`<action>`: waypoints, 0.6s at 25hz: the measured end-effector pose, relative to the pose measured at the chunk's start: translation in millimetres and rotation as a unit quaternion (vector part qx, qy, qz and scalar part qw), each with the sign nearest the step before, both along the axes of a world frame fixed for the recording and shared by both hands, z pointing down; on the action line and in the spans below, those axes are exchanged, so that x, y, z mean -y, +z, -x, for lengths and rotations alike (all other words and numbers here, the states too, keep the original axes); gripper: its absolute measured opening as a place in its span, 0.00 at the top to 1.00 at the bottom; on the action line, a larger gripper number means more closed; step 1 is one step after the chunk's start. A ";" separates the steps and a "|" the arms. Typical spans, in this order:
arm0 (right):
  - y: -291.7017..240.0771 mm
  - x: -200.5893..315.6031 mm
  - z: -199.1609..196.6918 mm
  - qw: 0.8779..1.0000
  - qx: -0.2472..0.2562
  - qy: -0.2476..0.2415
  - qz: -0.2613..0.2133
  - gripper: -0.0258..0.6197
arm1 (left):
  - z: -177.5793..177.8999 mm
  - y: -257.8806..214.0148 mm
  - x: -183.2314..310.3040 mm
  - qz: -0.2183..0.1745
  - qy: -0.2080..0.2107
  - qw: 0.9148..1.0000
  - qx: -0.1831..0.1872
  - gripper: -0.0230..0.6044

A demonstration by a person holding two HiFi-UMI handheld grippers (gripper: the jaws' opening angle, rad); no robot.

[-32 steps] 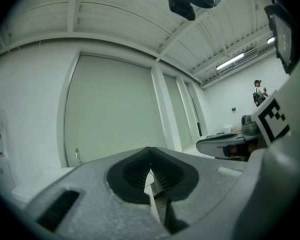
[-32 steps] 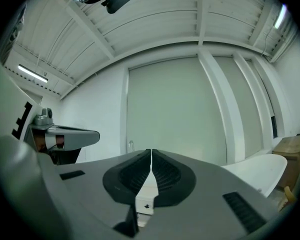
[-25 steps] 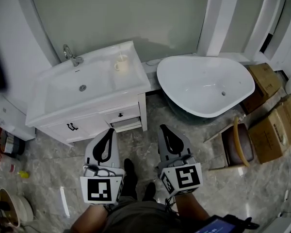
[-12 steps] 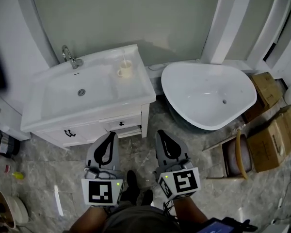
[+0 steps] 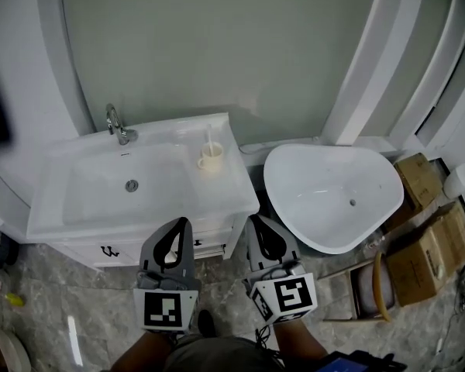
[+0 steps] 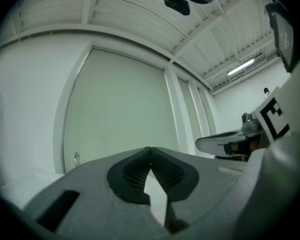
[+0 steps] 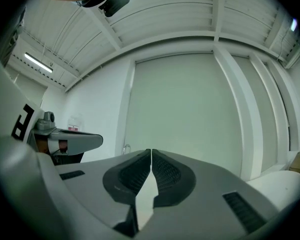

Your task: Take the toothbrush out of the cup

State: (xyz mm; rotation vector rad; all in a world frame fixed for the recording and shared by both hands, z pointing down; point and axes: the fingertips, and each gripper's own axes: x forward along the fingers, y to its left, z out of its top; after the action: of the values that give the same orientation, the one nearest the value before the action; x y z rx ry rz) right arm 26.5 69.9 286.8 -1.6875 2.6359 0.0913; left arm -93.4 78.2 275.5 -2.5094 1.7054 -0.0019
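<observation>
Nothing done yet. The toothbrush (image 5: pixel 210 136) is in the cup (image 5: pixel 211 160), so the whole extraction is left.

- Toothbrush: a thin pale stick, upright with a slight lean, its upper part clear of the rim. Too small to tell whether bristles or handle end is up. My guess is it's light and loose in the cup, and should lift straight out if the cup stays put.
- Cup: a small cream mug with its handle towards the basin (image 5: pixel 120 183). It stands upright on the right-hand flat of the table (image 5: pixel 231 191), near the back wall, and nothing touches it. The tap (image 5: pixel 118 124) is well apart, at the far left corner.
- Your left hand-held gripper (image 5: pixel 180 225) is fully closed: in its own view the pads (image 6: pixel 162 174) meet at the tip (image 6: pixel 150 151) and nothing is between them.
- Your right hand-held gripper (image 5: pixel 256 222) is the same, closed tip to tip (image 7: pixel 151 152) and empty.
- Both are held level, side by side, at the front edge of the table. They're well short of the cup, and neither gripper view shows it.
- The tub (image 5: pixel 333 192) is to the right of the table, out of the way.

Left to do, as I read it:
1. Open one hand-held gripper.
2. Reach across the table to the cup.
3. Pinch the exposed part of the toothbrush above the rim and draw it up and clear.

The right one looks like the nearer line. The other could steady the cup if it drags.
</observation>
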 end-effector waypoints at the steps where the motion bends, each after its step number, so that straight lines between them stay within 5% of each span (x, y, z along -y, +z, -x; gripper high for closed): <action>1: -2.4 5.7 3.3 1.000 0.000 0.001 -0.002 0.94 | 3.3 -1.3 5.1 -0.001 0.002 1.000 -0.001 0.95; 15: 11.6 57.5 6.1 1.000 -0.001 0.026 0.016 0.94 | 6.6 25.5 60.6 0.030 0.026 0.999 0.005 0.95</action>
State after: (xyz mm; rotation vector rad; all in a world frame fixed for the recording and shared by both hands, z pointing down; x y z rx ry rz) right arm 20.3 12.4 298.4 -1.7673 2.6087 0.0528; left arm -100.0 17.5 301.1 -2.5914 1.6598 -0.0622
